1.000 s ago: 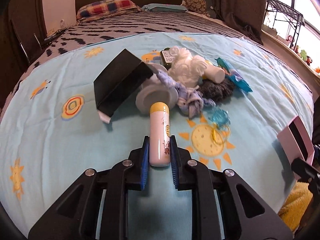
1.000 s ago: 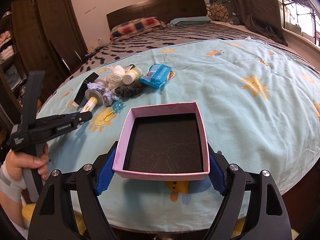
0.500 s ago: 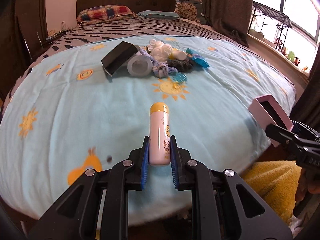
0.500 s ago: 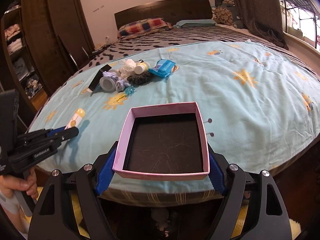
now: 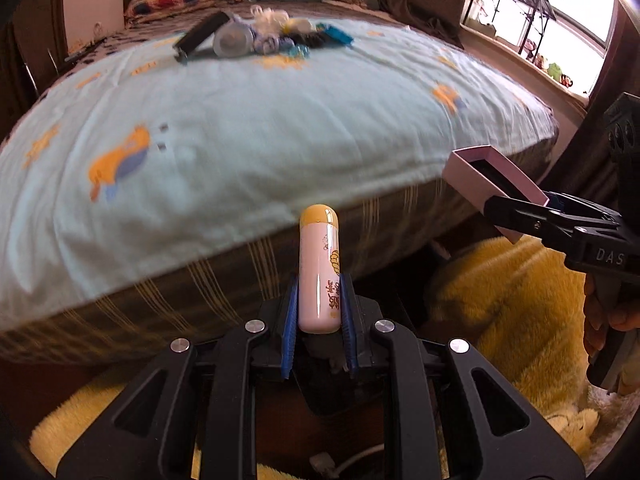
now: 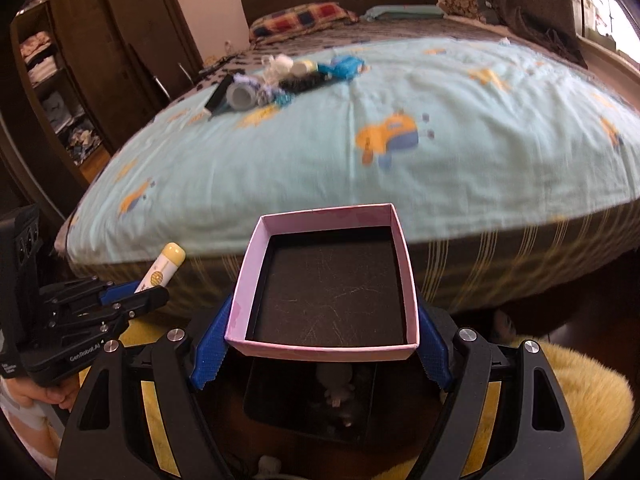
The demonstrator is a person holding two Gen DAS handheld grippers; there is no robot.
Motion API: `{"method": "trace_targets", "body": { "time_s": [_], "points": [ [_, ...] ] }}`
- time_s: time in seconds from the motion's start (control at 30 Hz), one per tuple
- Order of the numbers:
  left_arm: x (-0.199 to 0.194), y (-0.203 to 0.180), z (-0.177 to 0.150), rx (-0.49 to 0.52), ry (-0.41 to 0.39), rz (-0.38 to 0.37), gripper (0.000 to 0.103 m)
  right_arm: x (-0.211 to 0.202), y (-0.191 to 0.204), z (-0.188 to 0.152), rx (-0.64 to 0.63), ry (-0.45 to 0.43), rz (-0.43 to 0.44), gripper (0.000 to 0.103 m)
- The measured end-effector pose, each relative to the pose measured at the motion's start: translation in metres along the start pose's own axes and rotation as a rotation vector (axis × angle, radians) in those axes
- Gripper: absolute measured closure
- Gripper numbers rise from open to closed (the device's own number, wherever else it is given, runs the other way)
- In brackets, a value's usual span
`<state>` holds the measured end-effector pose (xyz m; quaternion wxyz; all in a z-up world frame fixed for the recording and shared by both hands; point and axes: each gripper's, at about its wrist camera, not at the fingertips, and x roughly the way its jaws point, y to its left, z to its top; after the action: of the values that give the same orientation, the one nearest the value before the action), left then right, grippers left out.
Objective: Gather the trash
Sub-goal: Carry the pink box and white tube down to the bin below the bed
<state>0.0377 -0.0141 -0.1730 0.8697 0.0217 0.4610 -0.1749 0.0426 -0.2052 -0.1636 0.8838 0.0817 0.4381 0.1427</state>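
Observation:
My left gripper (image 5: 319, 312) is shut on a pale pink tube with a yellow cap (image 5: 319, 268), held off the bed's near edge; the same tube (image 6: 162, 270) shows at the left of the right wrist view. My right gripper (image 6: 322, 346) is shut on an open pink box with a dark inside (image 6: 326, 280), also seen from the side as the pink box (image 5: 496, 178) in the left wrist view. Below the box, on the floor, stands a dark bin (image 6: 312, 404) with some scraps inside. A heap of trash (image 6: 280, 76) lies far back on the light blue bedspread (image 6: 400, 92).
The heap holds a black box lid (image 5: 200, 34), a grey roll (image 5: 234, 42), white wads and a blue wrapper (image 6: 344, 66). A yellow fluffy rug (image 5: 500, 300) covers the floor by the bed. A wardrobe (image 6: 100, 60) stands left; a hand (image 5: 604, 316) grips the right tool.
Both grippers have drawn back from the bed and sunk, from above the bedspread to beyond its near edge over the floor. The tube and the pink box stay gripped.

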Motion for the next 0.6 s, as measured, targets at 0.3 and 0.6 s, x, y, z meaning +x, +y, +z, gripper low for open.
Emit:
{"method": "trace_targets", "body": {
  "time_s": [0.3,0.6],
  "points": [
    [0.038,-0.013,-0.034,0.022,0.131,-0.024,0.085,0.028,0.004,-0.034,-0.011,0.12,-0.011,0.023],
    [0.083,-0.013,-0.05,-0.014,0.243,-0.06,0.085,0.072,-0.005,-0.063,0.053,0.262,-0.018,0.023]
  ]
}}
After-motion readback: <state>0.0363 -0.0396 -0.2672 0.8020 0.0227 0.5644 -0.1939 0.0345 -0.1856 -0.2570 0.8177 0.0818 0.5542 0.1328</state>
